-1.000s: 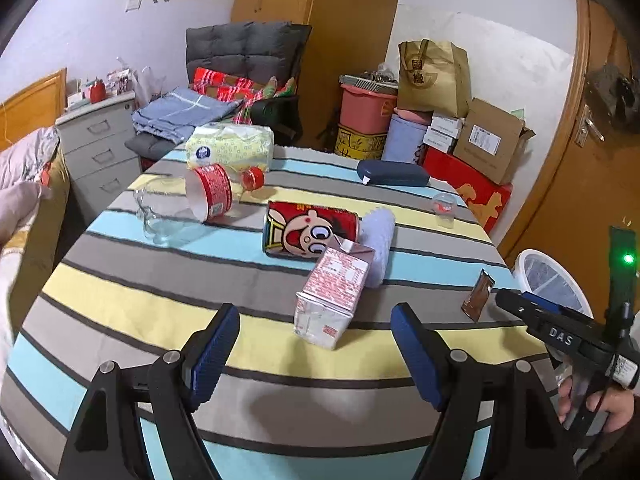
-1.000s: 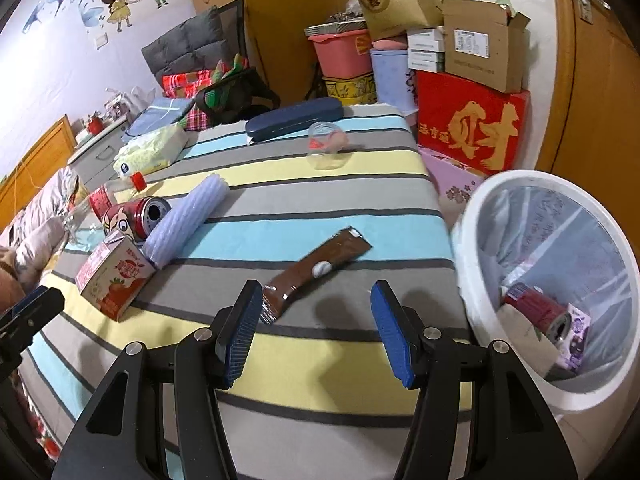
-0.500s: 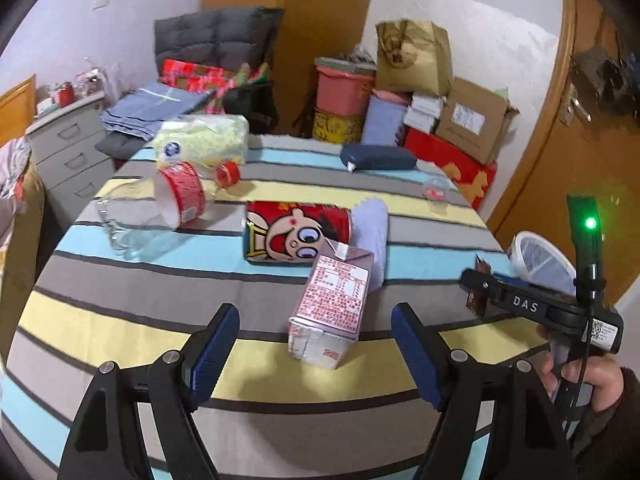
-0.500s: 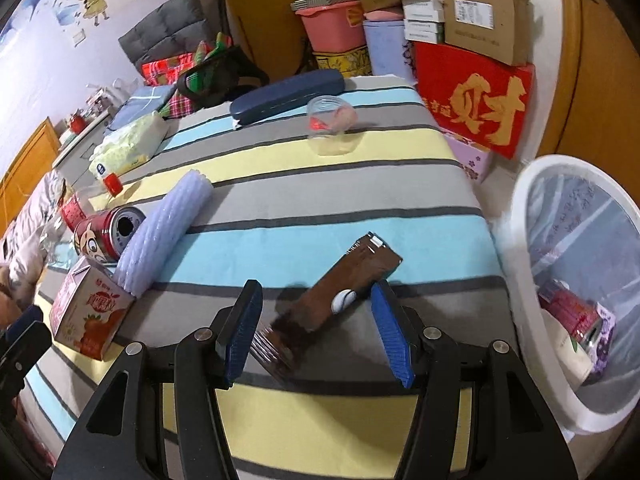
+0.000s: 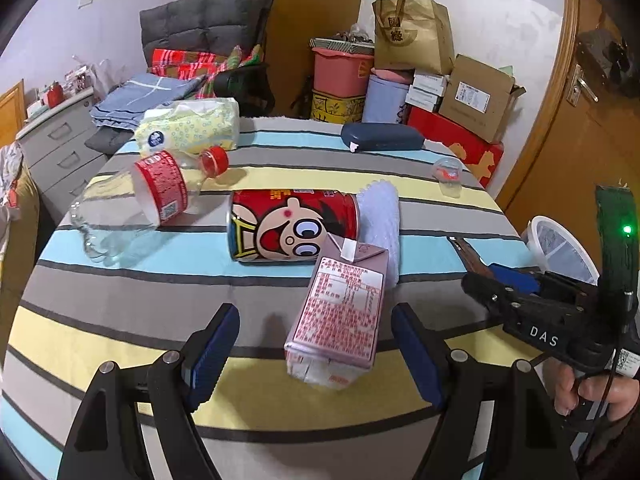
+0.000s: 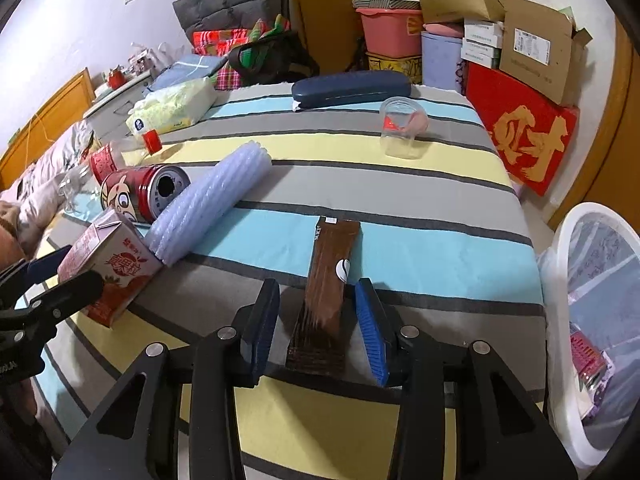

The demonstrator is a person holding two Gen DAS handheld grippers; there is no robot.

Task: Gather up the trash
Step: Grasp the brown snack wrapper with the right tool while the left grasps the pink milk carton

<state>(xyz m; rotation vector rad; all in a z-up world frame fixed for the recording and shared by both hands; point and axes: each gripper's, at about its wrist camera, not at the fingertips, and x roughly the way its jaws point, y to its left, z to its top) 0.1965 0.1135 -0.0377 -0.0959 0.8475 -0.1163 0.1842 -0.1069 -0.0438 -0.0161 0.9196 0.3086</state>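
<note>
Right gripper [image 6: 316, 326] advanced over brown wrapper [image 6: 328, 276], fingers just closing around it, not yet clamped. Left gripper [image 5: 316, 356] fingers apart, straddling carton [image 5: 340, 312]. Wrapper looks light, floppy; pinch near end.

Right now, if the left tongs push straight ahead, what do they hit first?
The pink drink carton. It lies on the striped tablecloth between the open left tongs, untouched by the pads. Behind it lies the red cartoon can; it looks close to the carton, but the depth is hard to judge.
</note>
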